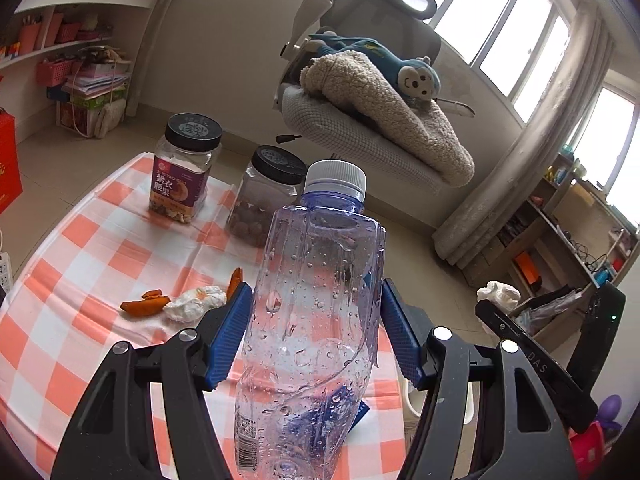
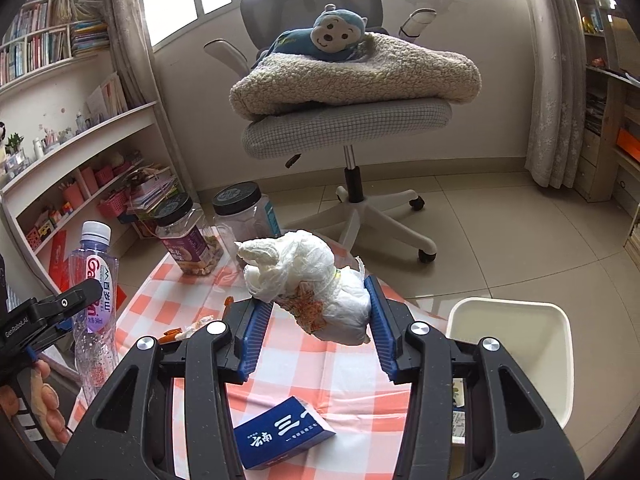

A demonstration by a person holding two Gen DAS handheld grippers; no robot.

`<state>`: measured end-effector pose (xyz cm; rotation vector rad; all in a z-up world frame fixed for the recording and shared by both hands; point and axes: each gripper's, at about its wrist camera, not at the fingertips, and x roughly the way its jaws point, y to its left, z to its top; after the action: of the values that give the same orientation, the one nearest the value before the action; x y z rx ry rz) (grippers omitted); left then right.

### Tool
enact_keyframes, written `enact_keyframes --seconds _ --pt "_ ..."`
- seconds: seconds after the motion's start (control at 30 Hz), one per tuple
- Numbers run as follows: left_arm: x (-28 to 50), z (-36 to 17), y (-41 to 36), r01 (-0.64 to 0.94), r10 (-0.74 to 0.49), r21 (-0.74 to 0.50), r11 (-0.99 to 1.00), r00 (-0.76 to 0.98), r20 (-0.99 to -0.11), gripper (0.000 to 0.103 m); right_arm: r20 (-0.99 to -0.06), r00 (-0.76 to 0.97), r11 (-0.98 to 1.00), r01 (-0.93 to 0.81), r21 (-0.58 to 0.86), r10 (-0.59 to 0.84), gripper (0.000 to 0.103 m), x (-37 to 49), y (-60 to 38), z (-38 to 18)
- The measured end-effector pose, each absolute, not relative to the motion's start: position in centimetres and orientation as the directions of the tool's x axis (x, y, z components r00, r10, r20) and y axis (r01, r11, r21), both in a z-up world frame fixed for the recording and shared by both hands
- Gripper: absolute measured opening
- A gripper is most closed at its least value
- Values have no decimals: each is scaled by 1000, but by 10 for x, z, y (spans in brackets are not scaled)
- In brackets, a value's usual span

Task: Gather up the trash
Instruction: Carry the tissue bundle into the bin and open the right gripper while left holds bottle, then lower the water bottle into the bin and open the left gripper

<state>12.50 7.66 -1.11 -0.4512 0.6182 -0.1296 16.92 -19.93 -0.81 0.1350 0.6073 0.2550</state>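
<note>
Above the checked table (image 2: 304,364) I've got both loads up: left gripper (image 1: 316,332) clamps the empty bottle (image 1: 316,300), right gripper (image 2: 316,320) the tissue wad (image 2: 312,292). Next: swing right to the white bin (image 2: 516,356), release.

Two jars (image 1: 186,168) (image 1: 266,196) with black lids. One bottle (image 1: 312,312). Two tissue wads (image 2: 316,288) (image 1: 194,303). Three orange peels (image 1: 145,303) (image 1: 235,280) (image 1: 152,293). One blue box (image 2: 284,438). One white bin (image 2: 516,344). One chair (image 2: 348,124), one plush monkey (image 2: 320,36).
</note>
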Motion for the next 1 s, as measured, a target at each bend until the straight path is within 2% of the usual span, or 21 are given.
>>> enact_keyframes --seconds 0.6,0.67,0.7,0.73,0.8,1.0 --pt "140 -14 -33 118 -364 -425 897 742 -562 64 -565 823 980 60 189 59 46 170 -319 -15" --pt "142 -14 -47 137 -378 -422 896 734 -564 64 -572 820 979 94 183 28 51 169 -334 -17" --pt "143 -13 -54 145 -383 -420 896 731 -564 64 -573 820 976 117 182 8 59 168 -342 -19" --pt "143 -13 -61 155 -388 -416 896 728 -565 64 -572 820 973 137 185 -7 72 168 -349 -20" --pt "145 -13 -76 173 -399 -410 896 720 -568 64 -560 827 964 185 192 -48 81 164 -365 -20" --pt "149 -14 -119 224 -434 -400 889 691 -578 64 -551 826 932 284 224 -119 91 148 -412 -20"
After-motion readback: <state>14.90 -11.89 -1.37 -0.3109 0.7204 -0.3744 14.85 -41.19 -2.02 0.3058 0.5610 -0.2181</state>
